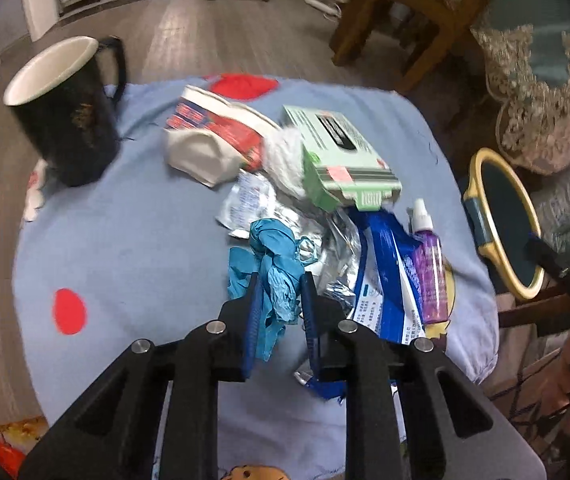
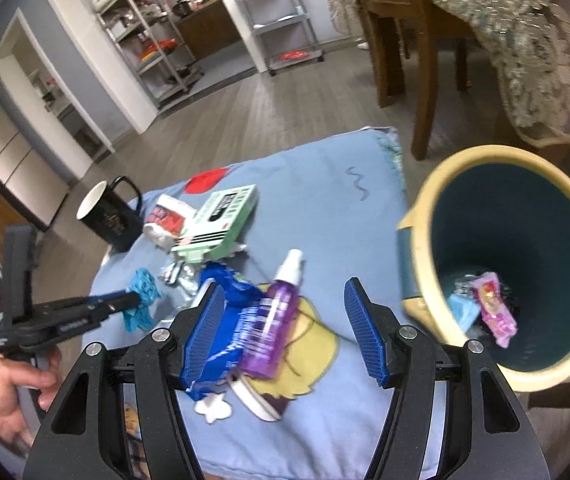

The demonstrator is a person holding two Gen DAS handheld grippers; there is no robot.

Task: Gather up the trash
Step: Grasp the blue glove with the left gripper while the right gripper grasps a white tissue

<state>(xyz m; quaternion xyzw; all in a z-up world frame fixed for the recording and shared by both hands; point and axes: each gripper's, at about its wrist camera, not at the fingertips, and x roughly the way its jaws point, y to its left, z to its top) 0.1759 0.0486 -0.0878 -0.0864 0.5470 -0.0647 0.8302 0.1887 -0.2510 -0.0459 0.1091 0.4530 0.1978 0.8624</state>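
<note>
The trash pile is centred on the cloth (image 1: 125,240). Relative to the carton (image 1: 341,152), the mug (image 1: 65,112) is set far left, the crushed cup (image 1: 213,140) just left, the crumpled glove (image 1: 273,264) in front, the spray bottle (image 1: 429,272) front-right, and the bin (image 2: 425,220) beyond the cloth's right edge.

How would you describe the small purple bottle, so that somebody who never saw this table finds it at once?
Start from the light blue cloth over the table and go to its side nearest the yellow-rimmed bin. There, beside a blue and white wrapper, the purple bottle lies flat on a yellow cartoon print. It is the only clear purple thing, with a white spray cap.
</note>
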